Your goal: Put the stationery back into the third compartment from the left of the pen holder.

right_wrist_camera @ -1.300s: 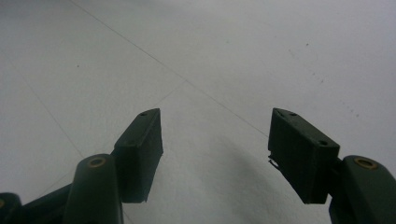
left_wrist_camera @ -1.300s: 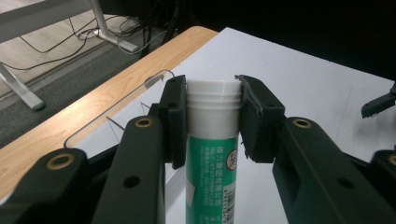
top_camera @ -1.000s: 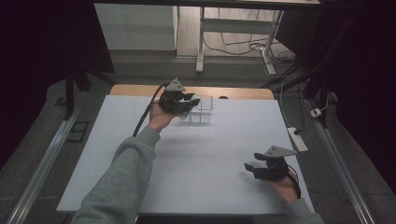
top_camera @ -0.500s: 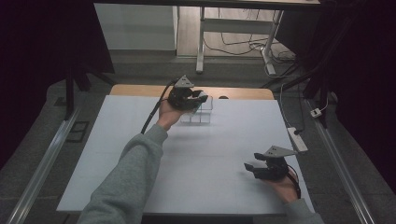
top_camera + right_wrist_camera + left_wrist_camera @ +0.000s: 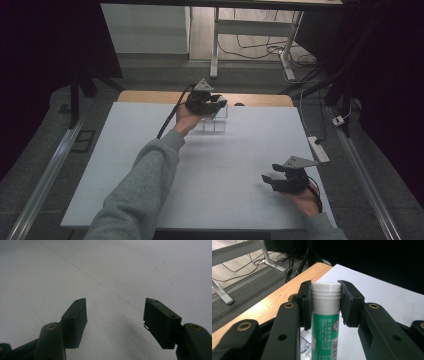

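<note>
Glue stick point(image 5: 325, 322), green-labelled with a white cap, sits pinched in the left tongs point(image 5: 218, 104) at the far middle of the surface point(image 5: 240, 150), carried rightward since a second ago over a clear rack point(image 5: 215, 122) on an outstretched arm, while the right tongs point(image 5: 272, 181) rest spread near-right.

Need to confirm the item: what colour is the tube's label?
Green with white print, below a white cap; the tube shows best in the left gripper view.
</note>
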Demonstrator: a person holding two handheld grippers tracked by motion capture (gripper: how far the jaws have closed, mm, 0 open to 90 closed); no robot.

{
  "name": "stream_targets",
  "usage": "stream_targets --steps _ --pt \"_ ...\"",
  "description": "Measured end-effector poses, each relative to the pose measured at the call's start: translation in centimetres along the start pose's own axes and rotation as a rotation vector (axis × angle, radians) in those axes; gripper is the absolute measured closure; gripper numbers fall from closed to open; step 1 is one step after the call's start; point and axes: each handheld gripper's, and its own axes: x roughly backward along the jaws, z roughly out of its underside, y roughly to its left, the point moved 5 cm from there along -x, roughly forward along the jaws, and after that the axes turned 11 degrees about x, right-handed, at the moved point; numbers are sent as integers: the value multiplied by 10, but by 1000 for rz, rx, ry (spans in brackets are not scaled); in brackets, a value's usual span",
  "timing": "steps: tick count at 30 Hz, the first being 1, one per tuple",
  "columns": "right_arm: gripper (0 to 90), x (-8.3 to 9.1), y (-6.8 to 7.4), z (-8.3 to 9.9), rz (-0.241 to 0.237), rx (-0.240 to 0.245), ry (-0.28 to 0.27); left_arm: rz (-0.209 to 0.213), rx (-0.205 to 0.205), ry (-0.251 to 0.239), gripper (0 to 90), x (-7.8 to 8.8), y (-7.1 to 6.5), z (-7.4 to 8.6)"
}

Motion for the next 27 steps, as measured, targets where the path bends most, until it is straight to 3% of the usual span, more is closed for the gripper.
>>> stream_targets --steps 12,17,27 --pt "344 0 -2 1 1 -4 7 -21 20 -12 644 -12 12 -12" --pt "344 1 -2 1 3 -5 7 -8 49 -20 644 -21 16 -17" --pt "345 2 -3 2 3 -11 -1 -16 42 -12 644 -45 18 -24"
